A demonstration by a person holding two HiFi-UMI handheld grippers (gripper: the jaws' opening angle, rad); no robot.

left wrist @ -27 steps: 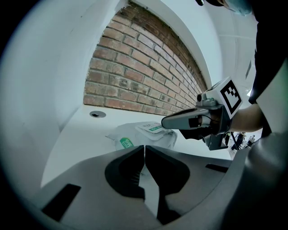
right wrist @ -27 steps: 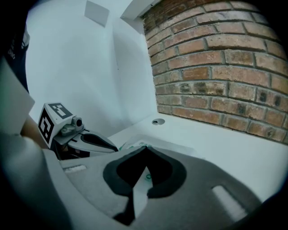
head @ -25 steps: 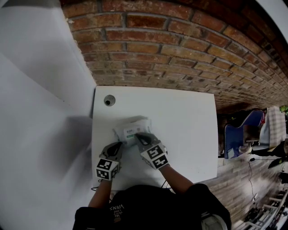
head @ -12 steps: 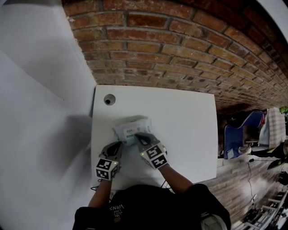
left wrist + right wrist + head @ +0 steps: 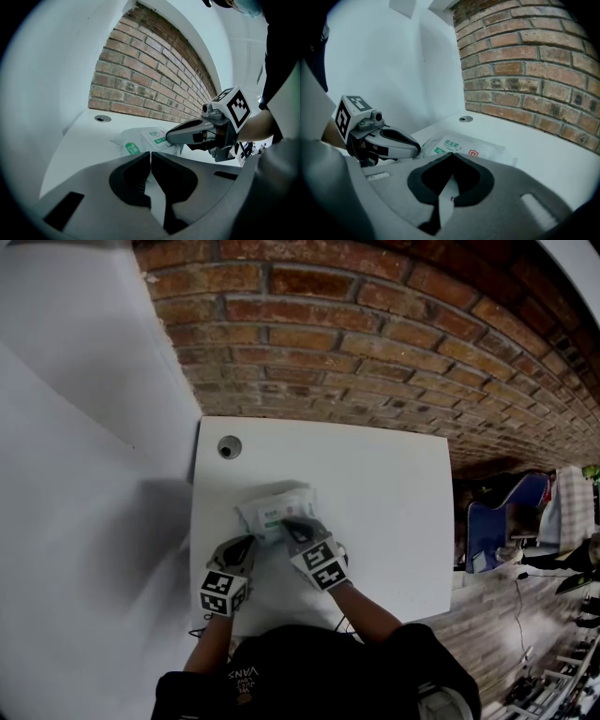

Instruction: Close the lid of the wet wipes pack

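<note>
Toward 9 o'clock on the tabletop (image 5: 394, 484) the wet wipes pack (image 5: 275, 510) lies flat. The right gripper (image 5: 287, 524), jaws together, is over its 5 o'clock edge; the left gripper (image 5: 246, 543), jaws also together, sits at 7 o'clock. The pack is probably light, soft and slippery, so press the stiffer lid.

A soft white wet wipes pack (image 5: 273, 510) is laid flat on the white surface (image 5: 394, 512), in its left half and set aslant to its edges. Crinkled sealed ends are seen at both short sides. Green marks and a small red emblem are printed on the top face. The lid (image 5: 156, 136), a white rectangular flap with green print, is seen lying level with that face; whether it is fully sealed cannot be told.
</note>
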